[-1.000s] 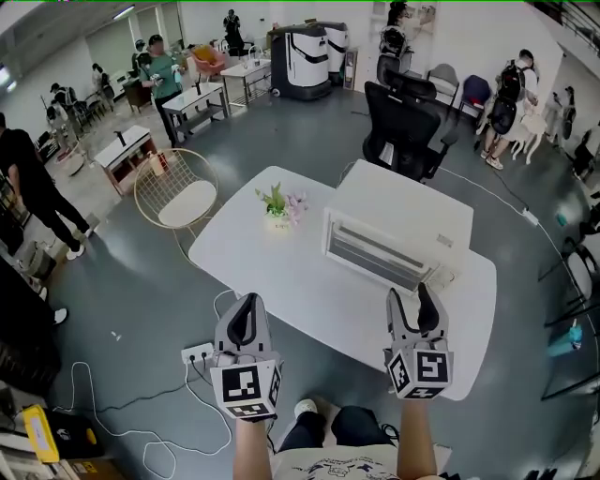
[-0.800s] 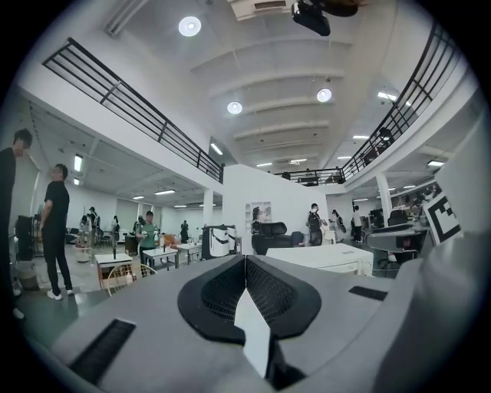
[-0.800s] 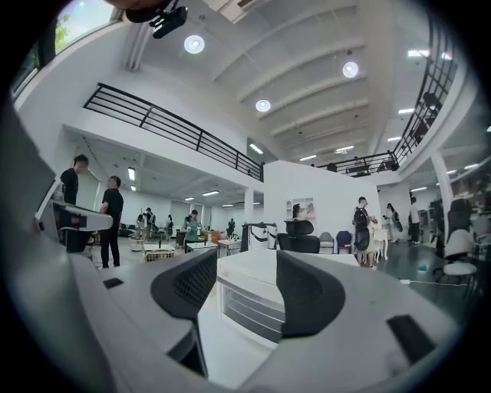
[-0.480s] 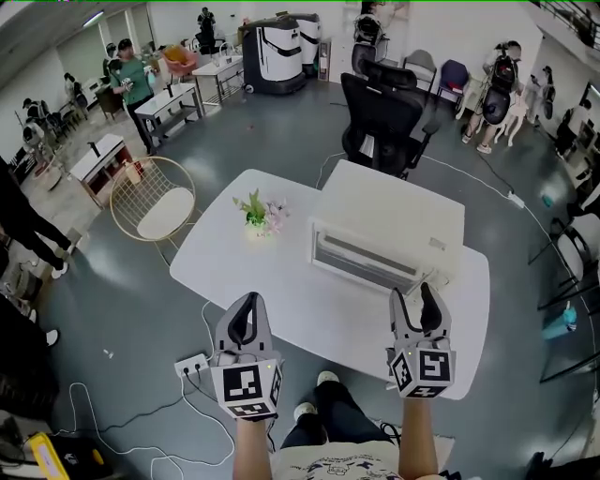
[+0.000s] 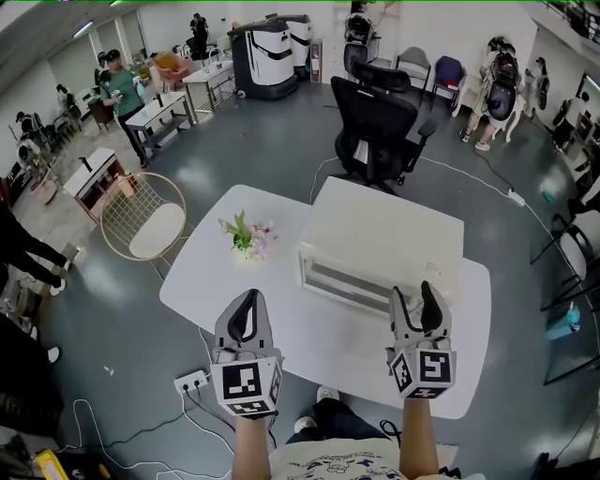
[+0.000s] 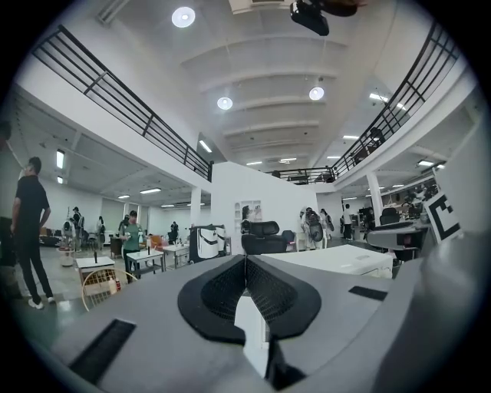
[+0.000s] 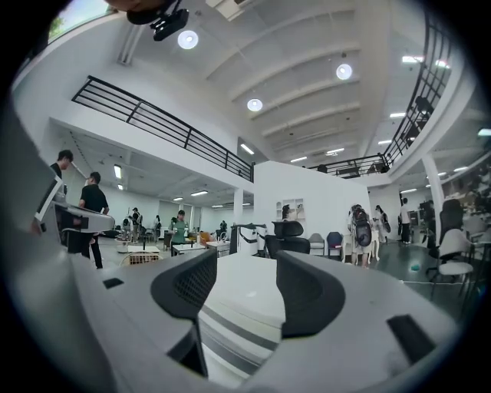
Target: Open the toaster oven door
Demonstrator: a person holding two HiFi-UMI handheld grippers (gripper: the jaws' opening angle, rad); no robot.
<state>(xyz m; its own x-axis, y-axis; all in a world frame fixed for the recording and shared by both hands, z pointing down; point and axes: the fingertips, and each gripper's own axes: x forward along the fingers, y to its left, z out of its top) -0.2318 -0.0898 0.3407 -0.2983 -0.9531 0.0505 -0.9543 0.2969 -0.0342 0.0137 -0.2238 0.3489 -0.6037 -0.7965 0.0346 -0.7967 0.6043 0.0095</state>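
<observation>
This is a big open hall used as a working lab or office. A smooth grey floor [image 5: 244, 150] runs wall to wall, with a black swivel office chair [image 5: 380, 122], small white tables [image 5: 155, 112] and a round wire chair [image 5: 141, 220] scattered over it. A white bench [image 5: 234, 300] stands in the middle. A tall white-and-black machine [image 5: 262, 58] is parked at the back (its kind is unclear). A power strip [image 5: 190, 381] lies on the floor, people [image 5: 114, 89] stand about, and a railed mezzanine [image 6: 115, 100] runs under round ceiling lights [image 6: 183, 16].
</observation>
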